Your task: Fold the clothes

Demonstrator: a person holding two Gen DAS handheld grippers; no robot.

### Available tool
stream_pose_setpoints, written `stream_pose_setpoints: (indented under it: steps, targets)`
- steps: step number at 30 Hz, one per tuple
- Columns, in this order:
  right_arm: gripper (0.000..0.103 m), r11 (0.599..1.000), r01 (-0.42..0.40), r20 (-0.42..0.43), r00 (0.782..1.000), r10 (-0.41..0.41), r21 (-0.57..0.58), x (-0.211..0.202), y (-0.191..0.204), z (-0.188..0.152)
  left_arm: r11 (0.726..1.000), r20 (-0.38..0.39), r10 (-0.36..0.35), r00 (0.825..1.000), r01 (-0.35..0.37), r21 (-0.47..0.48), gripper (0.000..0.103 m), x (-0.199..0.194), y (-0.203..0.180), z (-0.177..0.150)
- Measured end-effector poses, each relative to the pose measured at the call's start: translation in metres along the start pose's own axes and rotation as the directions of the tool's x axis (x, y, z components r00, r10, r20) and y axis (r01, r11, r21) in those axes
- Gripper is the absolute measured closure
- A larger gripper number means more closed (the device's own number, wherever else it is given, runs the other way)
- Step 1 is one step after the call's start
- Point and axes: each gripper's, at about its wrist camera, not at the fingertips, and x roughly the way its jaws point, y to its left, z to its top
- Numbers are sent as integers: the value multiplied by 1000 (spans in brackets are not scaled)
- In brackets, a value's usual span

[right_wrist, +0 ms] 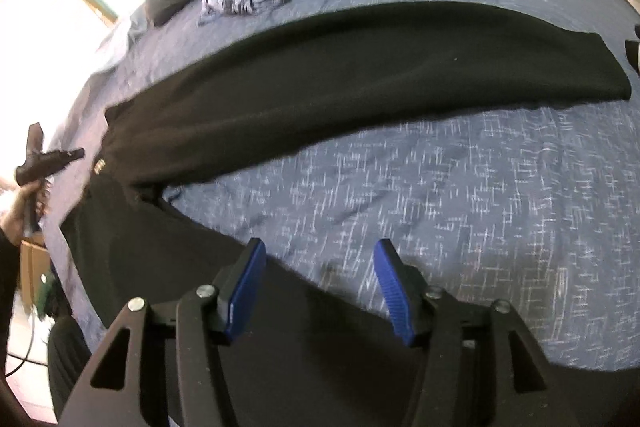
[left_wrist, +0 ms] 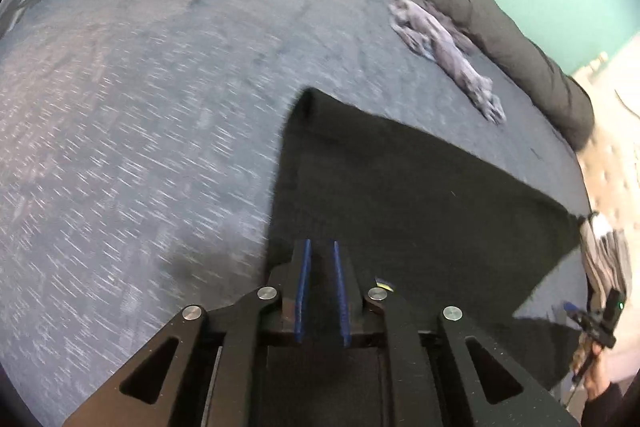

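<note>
On the blue speckled bedspread lie soft, limp black trousers, best pinched at waistband or hem, the left gripper nearly closed, apparently empty, the right gripper spread, empty.

Even daylight; window glare blows out frame sides. Motion blur streaks bedspread. Strong fisheye curvature, dark vignette corners.

Left gripper: black linkage arms, silver rivets, ribbed blue pads. Right gripper: same black frame, triangular cutouts, blue pads. Dark sleeve at wrist.
</note>
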Motion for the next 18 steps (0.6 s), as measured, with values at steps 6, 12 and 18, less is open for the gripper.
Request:
stream_pose_setpoints:
  steps: [6,12,18]
  targets:
    - [46,999,19,12,1000,-20,37,-30,-22,-23,999,-68,-29,997,31,37,75,-12,-14,-33]
    - [44,991,104,35,994,-107,81,-78,-65,-65,1000,-103,-12,995,11,-11,73,-29,7,-70]
    - [43,964,177,61,980,-192,197,-129,-124,-111,999,-106,0,994,-6,-52,64,-51,29,-107]
